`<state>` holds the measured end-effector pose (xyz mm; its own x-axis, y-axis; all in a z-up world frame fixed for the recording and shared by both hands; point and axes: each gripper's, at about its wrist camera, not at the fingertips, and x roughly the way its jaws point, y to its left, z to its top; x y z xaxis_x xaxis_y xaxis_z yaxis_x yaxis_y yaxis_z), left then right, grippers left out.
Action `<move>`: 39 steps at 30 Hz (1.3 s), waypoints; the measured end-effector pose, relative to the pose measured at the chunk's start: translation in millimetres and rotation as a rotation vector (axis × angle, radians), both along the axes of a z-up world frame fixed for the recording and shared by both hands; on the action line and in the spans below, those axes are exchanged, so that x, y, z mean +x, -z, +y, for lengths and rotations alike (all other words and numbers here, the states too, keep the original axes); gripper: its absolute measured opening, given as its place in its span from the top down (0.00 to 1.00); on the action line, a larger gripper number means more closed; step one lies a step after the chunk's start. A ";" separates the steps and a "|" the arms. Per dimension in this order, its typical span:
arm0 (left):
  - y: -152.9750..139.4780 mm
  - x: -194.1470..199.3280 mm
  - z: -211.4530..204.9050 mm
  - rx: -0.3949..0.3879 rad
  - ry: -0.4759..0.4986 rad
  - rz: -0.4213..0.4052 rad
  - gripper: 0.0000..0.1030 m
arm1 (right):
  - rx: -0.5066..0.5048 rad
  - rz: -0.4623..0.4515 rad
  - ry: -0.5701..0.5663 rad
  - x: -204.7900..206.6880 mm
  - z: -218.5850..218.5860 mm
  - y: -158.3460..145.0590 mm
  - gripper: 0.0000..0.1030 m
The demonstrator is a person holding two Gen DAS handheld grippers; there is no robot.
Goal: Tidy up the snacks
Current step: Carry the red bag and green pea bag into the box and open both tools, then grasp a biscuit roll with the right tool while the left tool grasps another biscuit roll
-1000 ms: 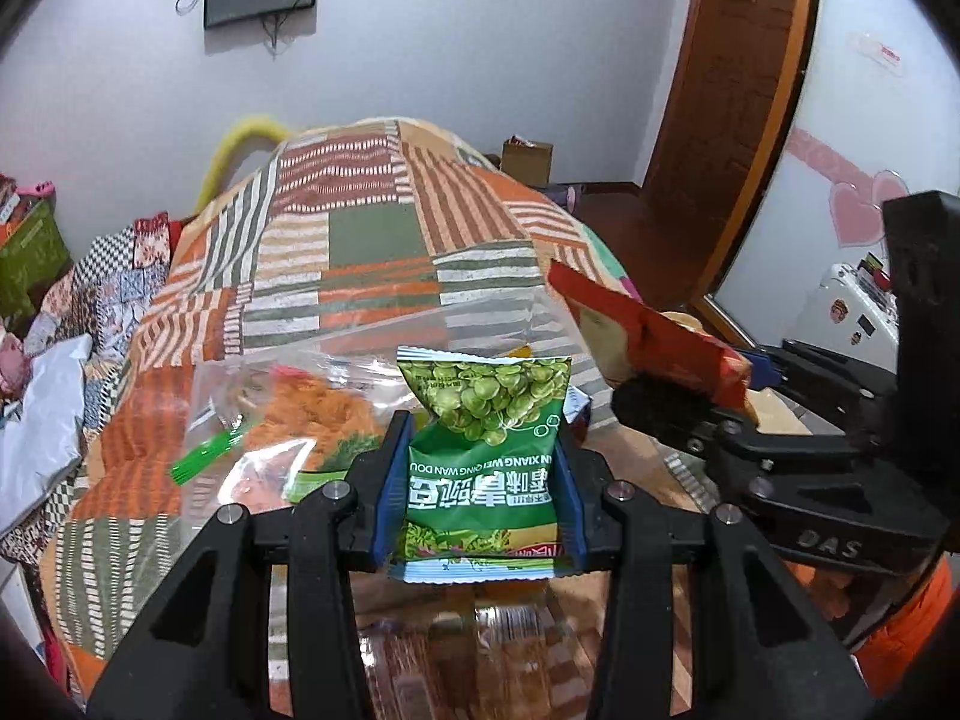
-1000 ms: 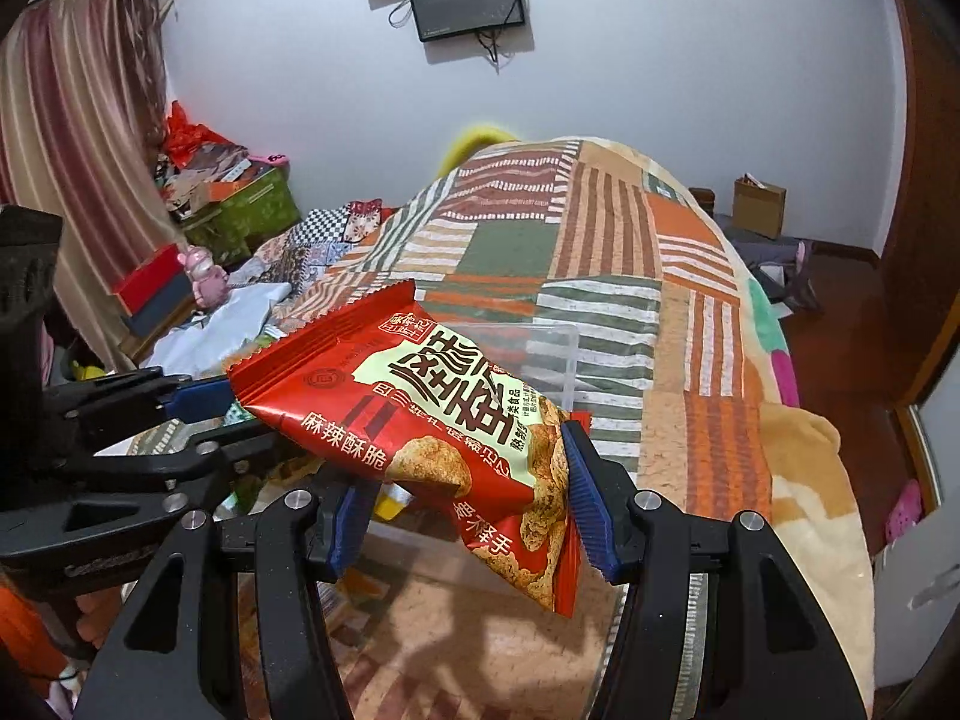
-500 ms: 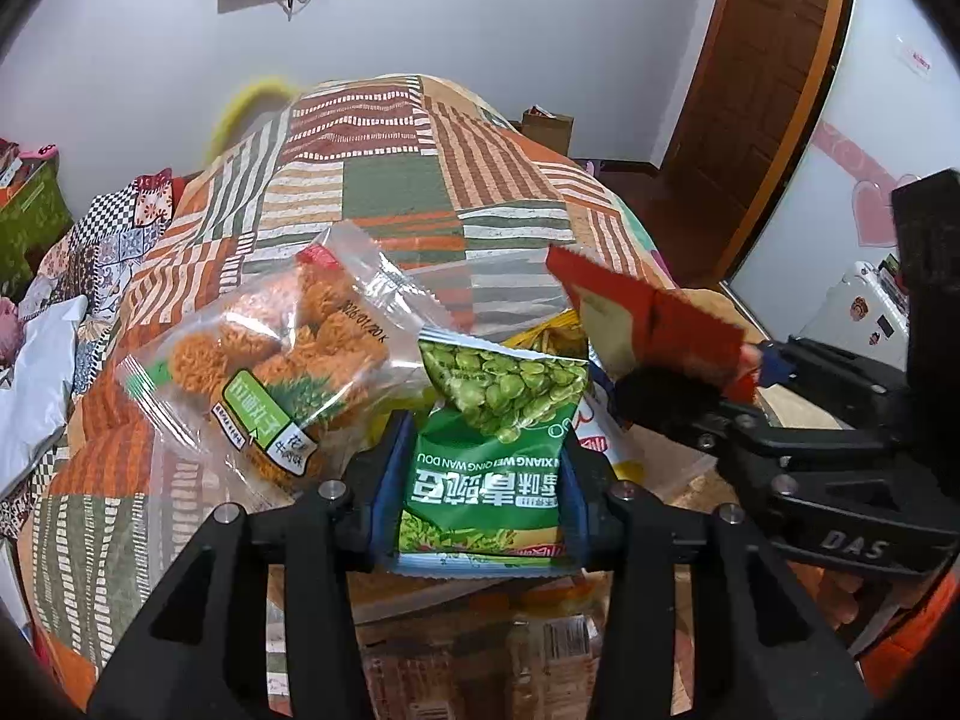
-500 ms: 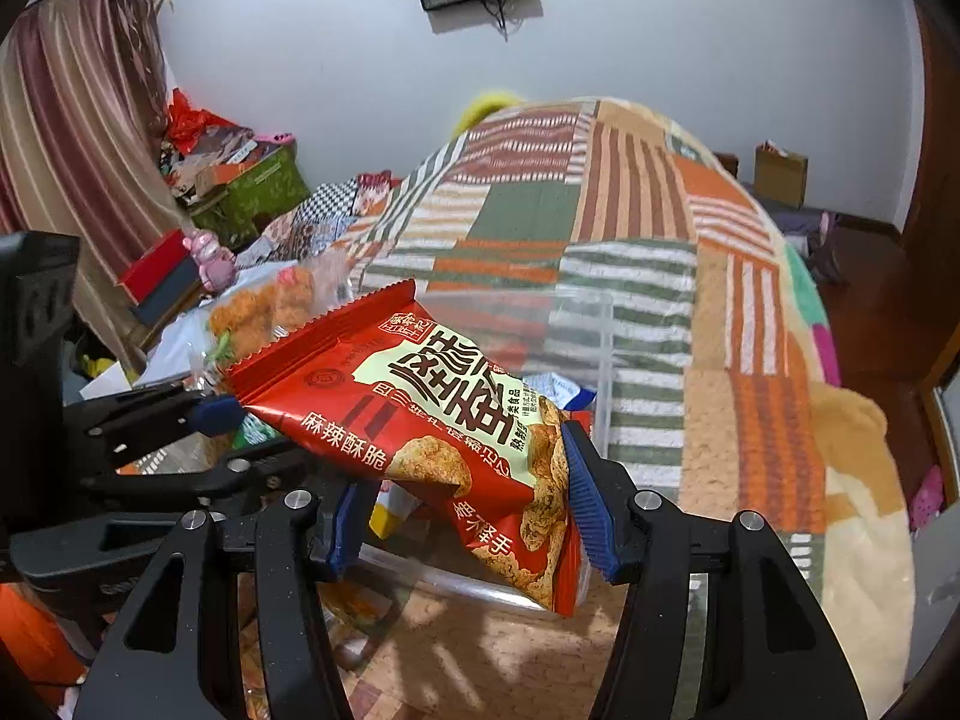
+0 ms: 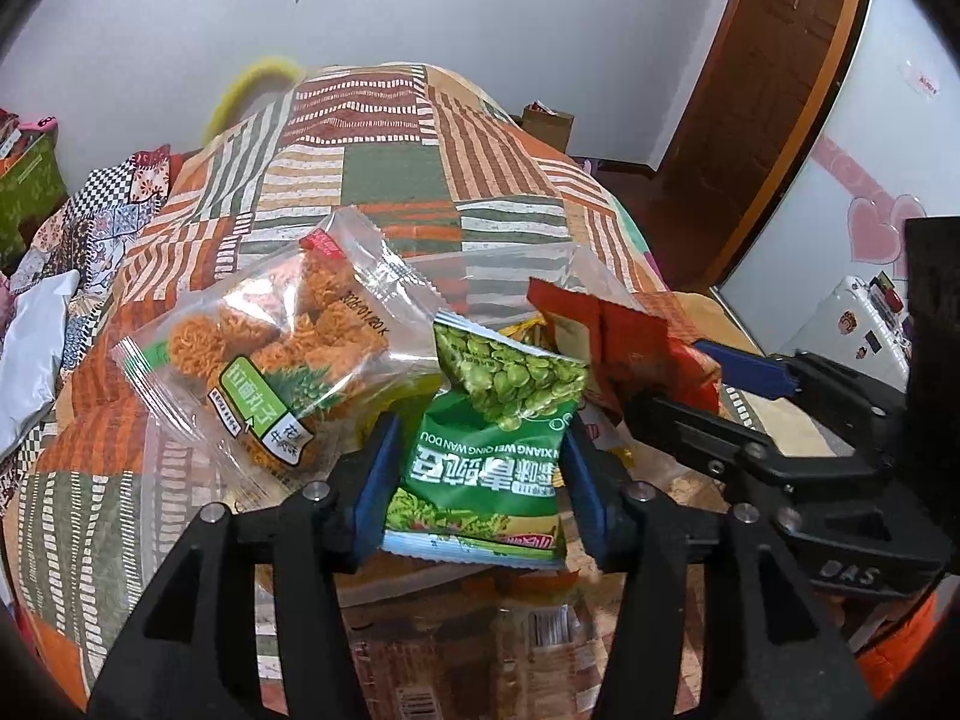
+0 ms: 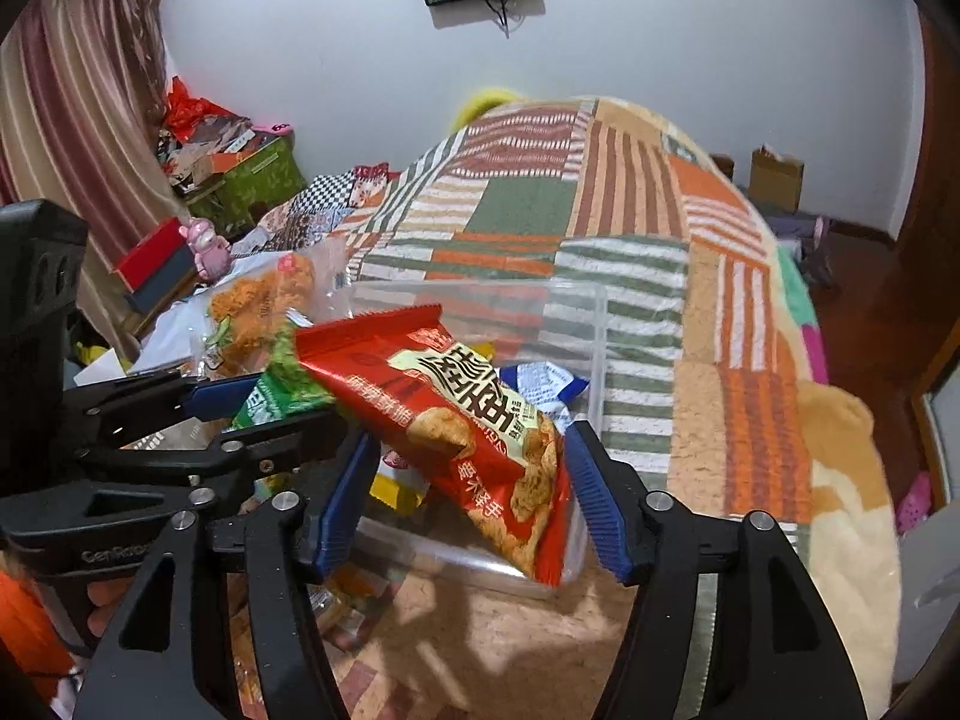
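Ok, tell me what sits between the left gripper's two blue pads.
The green pea packet sits between the left gripper's opening jaws, a gap on each side, as the left wrist view shows.

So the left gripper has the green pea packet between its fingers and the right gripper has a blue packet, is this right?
Not quite. In the right wrist view, the packet between the right gripper's opening jaws is red, not blue. The left gripper, jaws also opening, does have the green pea packet.

Green pea pkt (image 5: 498, 456), red pkt (image 6: 456, 414)
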<state>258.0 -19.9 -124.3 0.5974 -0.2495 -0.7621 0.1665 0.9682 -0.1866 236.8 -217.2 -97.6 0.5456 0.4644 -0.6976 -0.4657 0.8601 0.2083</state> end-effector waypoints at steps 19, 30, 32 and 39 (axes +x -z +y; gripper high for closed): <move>-44.9 -54.3 -3.1 0.026 0.003 -0.088 0.38 | 0.007 -0.065 -0.018 -40.9 -8.2 -27.4 0.34; -26.5 -89.2 36.8 0.074 -0.090 -0.038 0.34 | -0.005 -0.015 -0.073 -62.4 15.8 -11.1 0.34; -20.3 -94.2 42.8 0.078 -0.101 -0.022 0.34 | -0.006 -0.004 -0.079 -64.0 20.3 -6.7 0.34; 2.2 -109.1 58.8 0.090 -0.109 0.031 0.34 | -0.042 0.058 -0.128 -67.7 45.5 19.0 0.34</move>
<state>148.9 38.9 -126.5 0.5933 -0.1143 -0.7969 0.0546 0.9933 -0.1018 169.0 -171.8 -116.6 0.4420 0.4976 -0.7463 -0.5605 0.8028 0.2032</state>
